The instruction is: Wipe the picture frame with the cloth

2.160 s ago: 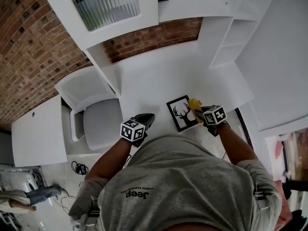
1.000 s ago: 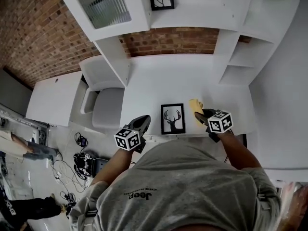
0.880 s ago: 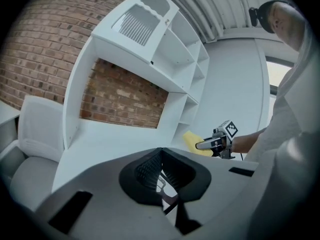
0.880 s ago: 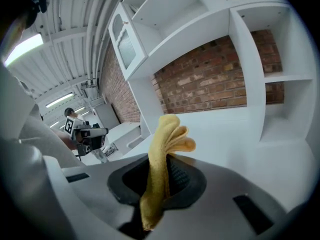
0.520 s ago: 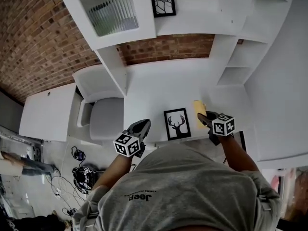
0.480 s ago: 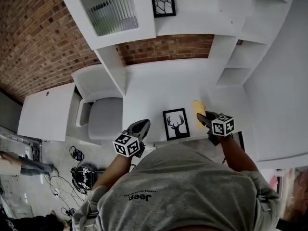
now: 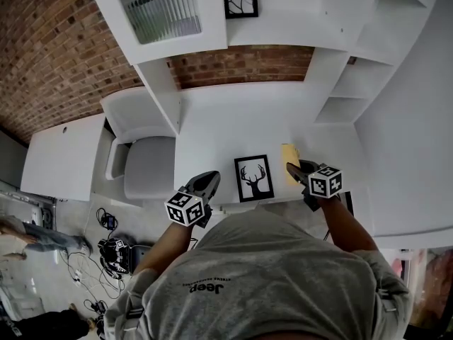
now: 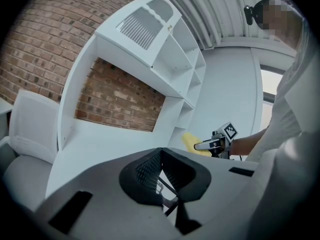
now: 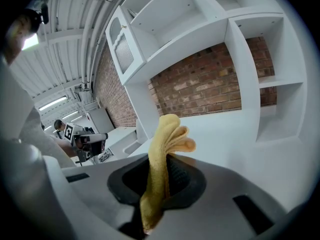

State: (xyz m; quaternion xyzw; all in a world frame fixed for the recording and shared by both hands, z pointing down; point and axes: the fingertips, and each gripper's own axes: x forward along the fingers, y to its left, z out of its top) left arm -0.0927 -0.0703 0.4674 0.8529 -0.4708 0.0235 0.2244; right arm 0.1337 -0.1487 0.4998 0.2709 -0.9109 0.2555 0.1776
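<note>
Camera set-up: one steep look down from above, two low looks along the tools

The head view looks steeply down over the person's shoulders onto the white desk [image 7: 233,119], with the left tool [image 7: 205,180] and the right tool [image 7: 292,169] well below it. Each tool view sits close behind its own jaws, low over the desk. The left one faces across it to the right tool, and the right one looks past its cloth [image 9: 161,169] to the left tool. All three views share the desk, the brick wall [image 7: 241,62] and the shelves [image 7: 340,83].

The cloth [image 7: 289,154] is yellow; the picture frame [image 7: 253,178] is black, holding a black deer on white; the tabletop [image 7: 233,119] is white.
</note>
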